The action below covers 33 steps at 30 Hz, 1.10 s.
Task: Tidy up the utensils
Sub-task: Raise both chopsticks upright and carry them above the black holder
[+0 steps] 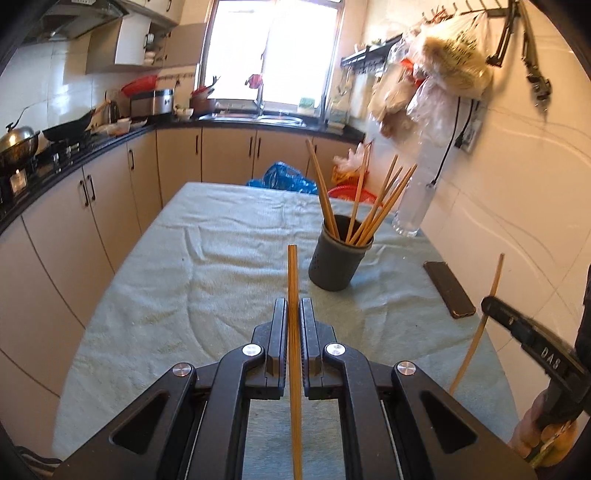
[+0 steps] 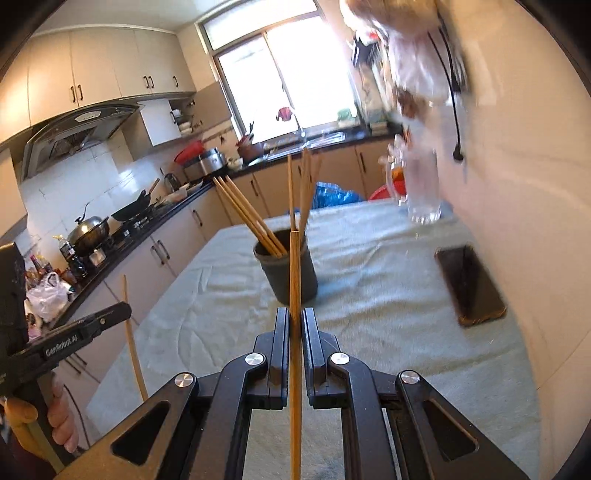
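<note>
Left wrist: wall hooks (image 1: 476, 13) | right wrist: range hood (image 2: 77, 129)

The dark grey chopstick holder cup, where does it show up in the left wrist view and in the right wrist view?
Left wrist view: the dark grey cylindrical chopstick holder cup stands right of centre on the pale green tablecloth, beyond the gripper tips.
Right wrist view: the cup sits at centre, partly behind the held wooden chopstick.
Shared landmark: the black phone lying near the wall, right of the cup in both.
</note>
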### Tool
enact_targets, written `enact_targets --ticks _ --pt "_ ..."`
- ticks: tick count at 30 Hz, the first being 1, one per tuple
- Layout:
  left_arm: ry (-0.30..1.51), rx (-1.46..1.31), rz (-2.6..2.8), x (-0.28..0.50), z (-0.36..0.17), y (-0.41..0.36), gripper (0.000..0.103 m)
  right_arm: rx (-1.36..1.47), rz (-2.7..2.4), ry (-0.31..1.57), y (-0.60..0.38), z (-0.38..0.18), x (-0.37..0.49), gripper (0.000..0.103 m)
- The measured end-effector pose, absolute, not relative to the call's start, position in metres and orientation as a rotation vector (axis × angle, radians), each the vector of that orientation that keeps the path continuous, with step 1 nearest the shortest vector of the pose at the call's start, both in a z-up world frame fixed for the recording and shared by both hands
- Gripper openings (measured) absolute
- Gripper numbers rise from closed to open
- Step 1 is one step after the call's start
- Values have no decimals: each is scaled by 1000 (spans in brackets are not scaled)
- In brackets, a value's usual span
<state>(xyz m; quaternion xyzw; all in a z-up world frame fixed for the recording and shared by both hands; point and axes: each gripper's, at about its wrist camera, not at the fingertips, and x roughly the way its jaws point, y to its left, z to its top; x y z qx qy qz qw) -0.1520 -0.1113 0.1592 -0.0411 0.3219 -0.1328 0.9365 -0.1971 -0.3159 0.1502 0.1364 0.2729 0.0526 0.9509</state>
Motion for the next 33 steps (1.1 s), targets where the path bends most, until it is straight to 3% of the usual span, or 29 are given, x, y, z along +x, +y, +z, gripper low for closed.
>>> enact_targets --ticks 18,33 --pt "577 -61 -335 -155 185 -67 6 182 30 502 -259 197 -206 8" --pt "597 64 -302 -137 192 -96 6 173 61 508 -261 204 -194 8"
